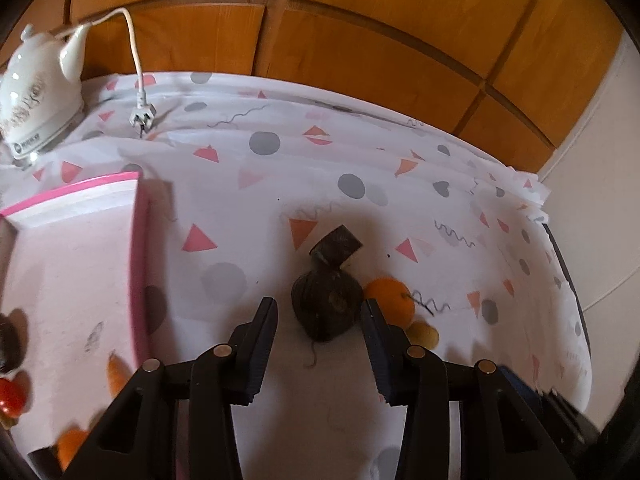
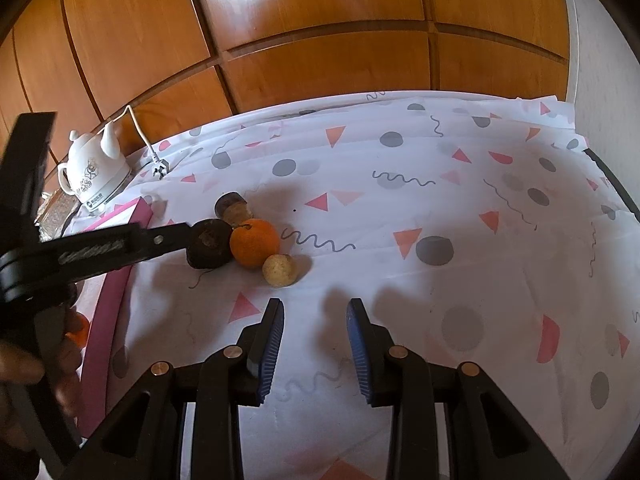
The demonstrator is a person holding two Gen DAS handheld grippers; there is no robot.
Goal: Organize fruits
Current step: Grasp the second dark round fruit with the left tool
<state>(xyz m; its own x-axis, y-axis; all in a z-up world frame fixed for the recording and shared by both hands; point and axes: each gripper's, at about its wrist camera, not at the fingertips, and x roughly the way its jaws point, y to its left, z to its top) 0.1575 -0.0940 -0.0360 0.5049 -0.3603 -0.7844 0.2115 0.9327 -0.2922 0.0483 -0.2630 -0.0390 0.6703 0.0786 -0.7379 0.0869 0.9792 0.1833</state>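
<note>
1. I am holding the left tool (image 1: pixel 319 322) low over the desk (image 1: pixel 248 216), its jaws standing wide and gripping nothing; the dark brown fruit (image 1: pixel 326 304) is lying between the two fingertips, close to the right one, and I cannot tell whether it is touching.
2. I am keeping the right tool (image 2: pixel 316 314) spread wide and empty over the patterned tablecloth (image 2: pixel 440 208), well short of the fruit cluster.
3. Just past the left tool's right finger, the orange (image 1: pixel 390 300) is sitting against the dark fruit, with a small yellowish fruit (image 1: pixel 424 334) beside it; the right wrist view is showing the three lying in a row.
4. Behind the dark fruit, a dark cylindrical piece (image 1: pixel 337 245) is lying tilted on the cloth.
5. To the left, the pink-rimmed tray (image 1: pixel 134 240) is holding a red fruit (image 1: pixel 10 398) and orange pieces (image 1: pixel 115 376) near its close end.
6. At the far left corner, a white kettle (image 1: pixel 36 92) is standing, its plug (image 1: pixel 143 118) lying loose on the cloth.
7. Wood panelling (image 1: pixel 360 40) is backing the desk.
</note>
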